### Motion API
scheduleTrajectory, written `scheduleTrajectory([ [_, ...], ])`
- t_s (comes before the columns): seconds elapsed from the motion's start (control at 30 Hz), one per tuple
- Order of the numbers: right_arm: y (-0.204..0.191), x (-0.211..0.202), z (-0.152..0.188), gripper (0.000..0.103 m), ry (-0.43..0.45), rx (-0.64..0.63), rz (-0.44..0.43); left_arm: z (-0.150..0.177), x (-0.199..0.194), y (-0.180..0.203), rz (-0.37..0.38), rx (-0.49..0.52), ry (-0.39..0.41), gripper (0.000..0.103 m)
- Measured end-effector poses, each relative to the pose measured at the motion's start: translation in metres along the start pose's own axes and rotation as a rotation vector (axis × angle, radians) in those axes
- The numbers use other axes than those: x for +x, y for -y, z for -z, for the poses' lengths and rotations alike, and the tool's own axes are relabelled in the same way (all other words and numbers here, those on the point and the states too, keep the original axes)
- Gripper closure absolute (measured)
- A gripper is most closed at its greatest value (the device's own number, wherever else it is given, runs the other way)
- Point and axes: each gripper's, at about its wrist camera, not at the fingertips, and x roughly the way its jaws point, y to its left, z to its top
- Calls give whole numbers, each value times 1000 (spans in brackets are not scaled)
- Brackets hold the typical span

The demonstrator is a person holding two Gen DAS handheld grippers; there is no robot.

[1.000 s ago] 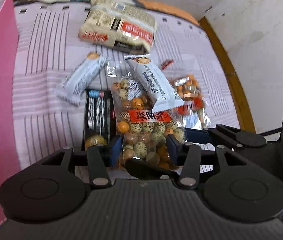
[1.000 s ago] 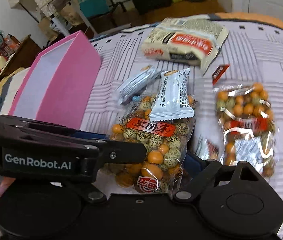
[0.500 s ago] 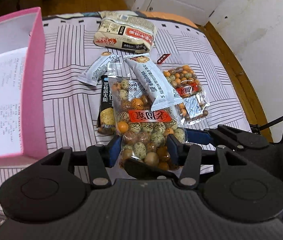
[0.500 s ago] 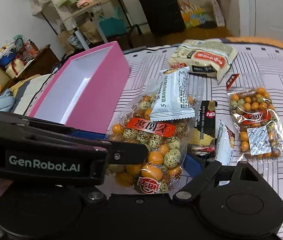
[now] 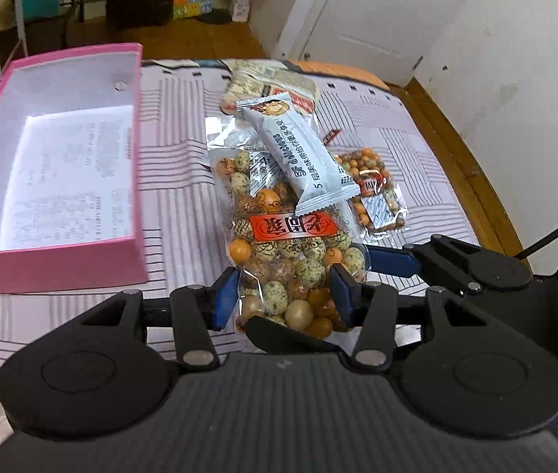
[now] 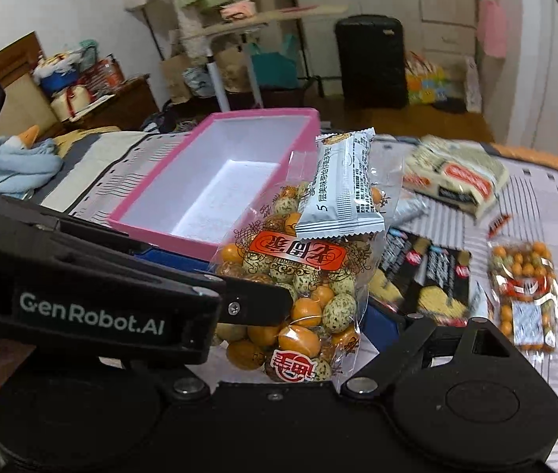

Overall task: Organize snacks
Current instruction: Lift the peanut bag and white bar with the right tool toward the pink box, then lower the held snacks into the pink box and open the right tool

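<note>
i'm pinching the clear bag of coated nuts [image 5: 279, 244] in my left gripper [image 5: 283, 295], a pale bar [image 5: 298, 157] riding on top; my right gripper [image 6: 318, 315] is straddling it wide, grip unclear. beyond, the pink box [image 5: 129, 79] is sitting empty, other snacks are lying on the bedspread [image 5: 184, 126].

Dim indoor light — fisheye-bent edges, motion blur on the right view

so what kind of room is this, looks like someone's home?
Most likely a lived-in bedroom. The snacks lie on a striped quilt spread over what looks like a bed with a wooden frame. Beyond it stand a black suitcase, a cluttered shelf rack and a white door.
</note>
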Motion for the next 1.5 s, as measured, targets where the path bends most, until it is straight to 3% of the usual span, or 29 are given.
scheduleTrajectory([
  [0.17, -25, 10, -16, 11, 27, -81, -21, -2, -26, -15, -35, -11, 47, 56],
  [0.33, -37, 35, -37, 11, 37, -82, -68, -11, -34, -41, -93, -27, 84, 56],
  [0.57, -52, 86, -75, 11, 37, -89, -105, -40, -33, -94, -137, -60, 111, 56],
  [0.77, -58, 134, -94, 11, -14, -73, -111, -64, -13, -147, -142, -111, 96, 56],
  [1.17, -61, 191, -100, 10, -138, -74, -58, -73, 37, -200, -113, -192, 30, 56],
  [1.37, -78, 189, -96, 11, -110, -205, 48, -72, 47, -202, -151, -181, 32, 55],
  [1.5, -76, 169, -100, 10, -102, -216, 50, -68, 39, -196, -164, -173, 48, 54],
])
